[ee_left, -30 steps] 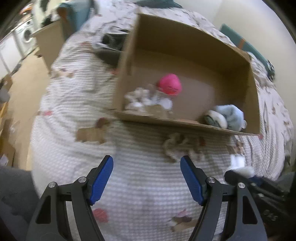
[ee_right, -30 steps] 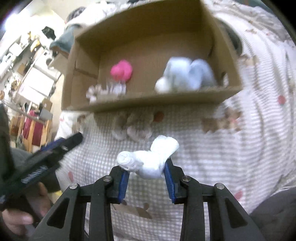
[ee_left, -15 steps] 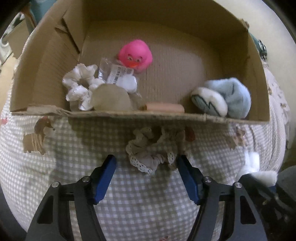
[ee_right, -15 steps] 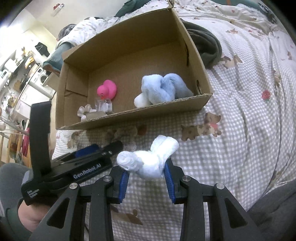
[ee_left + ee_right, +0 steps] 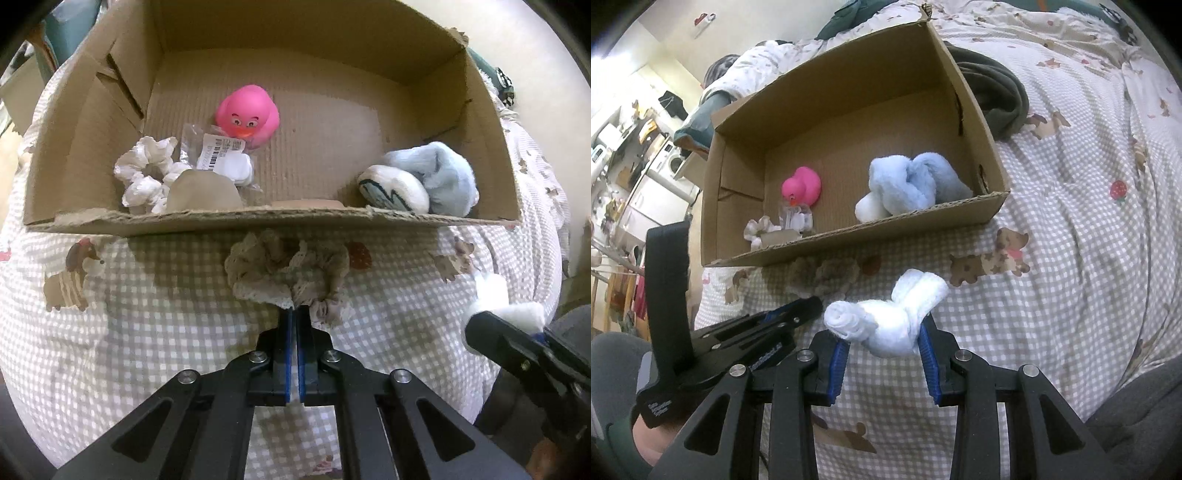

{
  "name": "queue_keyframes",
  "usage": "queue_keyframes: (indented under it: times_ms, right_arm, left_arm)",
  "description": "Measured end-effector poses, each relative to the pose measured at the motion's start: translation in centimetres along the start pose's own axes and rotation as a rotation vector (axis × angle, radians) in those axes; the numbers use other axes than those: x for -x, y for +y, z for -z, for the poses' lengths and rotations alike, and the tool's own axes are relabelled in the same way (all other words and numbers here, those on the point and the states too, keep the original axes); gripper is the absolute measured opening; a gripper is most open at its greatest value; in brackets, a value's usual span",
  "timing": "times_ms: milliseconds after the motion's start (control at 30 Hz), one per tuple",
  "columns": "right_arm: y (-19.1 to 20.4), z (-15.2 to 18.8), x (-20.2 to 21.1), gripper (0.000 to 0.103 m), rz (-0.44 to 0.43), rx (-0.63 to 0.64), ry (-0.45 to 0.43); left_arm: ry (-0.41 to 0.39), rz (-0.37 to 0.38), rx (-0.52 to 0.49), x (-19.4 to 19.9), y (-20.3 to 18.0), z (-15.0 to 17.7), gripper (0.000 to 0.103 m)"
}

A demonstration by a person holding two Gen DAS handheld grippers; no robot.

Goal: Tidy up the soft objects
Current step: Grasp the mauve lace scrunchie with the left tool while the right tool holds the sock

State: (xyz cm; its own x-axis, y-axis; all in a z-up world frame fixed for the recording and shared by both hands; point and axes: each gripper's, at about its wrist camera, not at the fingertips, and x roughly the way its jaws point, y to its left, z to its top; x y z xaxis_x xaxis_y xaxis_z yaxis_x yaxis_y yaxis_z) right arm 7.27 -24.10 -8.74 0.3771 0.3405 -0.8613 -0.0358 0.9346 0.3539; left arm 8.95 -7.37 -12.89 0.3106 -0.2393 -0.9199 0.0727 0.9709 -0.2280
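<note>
A cardboard box lies on the checked bedspread and shows in the right wrist view too. In it are a pink rubber duck, a white scrunchie, a packet of white pads and rolled blue socks. A beige lace scrunchie lies just in front of the box. My left gripper is shut on its near edge. My right gripper is shut on a rolled white sock, held above the bedspread, right of the left gripper.
The checked bedspread with bear prints covers the bed. A dark green garment lies behind the box's right side. A room with a washing machine shows at far left.
My left gripper has closed from wide open onto the beige scrunchie. The right gripper has held the white sock steady.
</note>
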Motion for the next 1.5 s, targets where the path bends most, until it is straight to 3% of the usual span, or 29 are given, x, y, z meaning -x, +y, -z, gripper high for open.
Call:
queue_keyframes:
  times_ms: [333,500,567,600,633,667,867,1100,1167,1200,1233,1300,1500]
  right_arm:
    - [0.1,0.0,0.3,0.037,-0.011,0.000,-0.006]
    - [0.1,0.0,0.9,0.037,-0.032,-0.010,-0.016]
    - [0.1,0.0,1.2,0.037,-0.037,-0.010,-0.017]
    - [0.1,0.1,1.3,0.037,-0.038,-0.009,-0.018]
    - [0.1,0.2,1.4,0.037,-0.039,-0.008,-0.017]
    - [0.1,0.2,1.4,0.037,-0.038,-0.007,-0.016]
    - [-0.3,0.3,1.1,0.037,-0.031,-0.022,-0.001]
    - [-0.2,0.3,0.0,0.037,-0.018,-0.028,0.028]
    - [-0.2,0.2,-0.2,0.037,-0.017,-0.027,0.033]
    - [-0.1,0.2,-0.3,0.037,-0.015,-0.025,0.034]
    - [0.0,0.1,-0.4,0.037,-0.014,-0.025,0.035]
    - [0.0,0.0,-0.4,0.037,-0.014,-0.026,0.033]
    - [0.1,-0.1,-0.3,0.037,-0.020,-0.035,0.015]
  left_arm:
    - [-0.024,0.009,-0.008,3.6,0.5,2.9,0.002]
    - [-0.064,-0.025,0.012,4.5,0.9,3.1,0.005]
    - [-0.061,0.003,0.030,4.2,1.2,2.7,0.023]
    - [-0.062,-0.007,0.033,3.9,1.1,2.3,0.053]
    - [-0.069,-0.044,0.033,3.6,0.9,2.0,0.073]
    - [-0.089,-0.065,0.028,3.3,0.7,1.6,0.082]
    - [-0.051,-0.111,0.008,0.0,0.2,-0.9,0.082]
    - [-0.011,-0.104,-0.004,-2.0,0.3,-1.6,0.079]
    - [-0.012,-0.104,-0.036,-2.5,-0.6,-1.5,0.056]
    - [-0.011,-0.104,-0.062,-2.7,-1.2,-1.4,0.038]
    - [-0.009,-0.100,-0.082,-2.8,-1.6,-1.2,0.026]
    - [-0.004,-0.082,-0.093,-2.7,-2.1,-1.0,0.014]
    - [0.007,-0.059,-0.075,-1.4,-2.2,0.7,0.008]
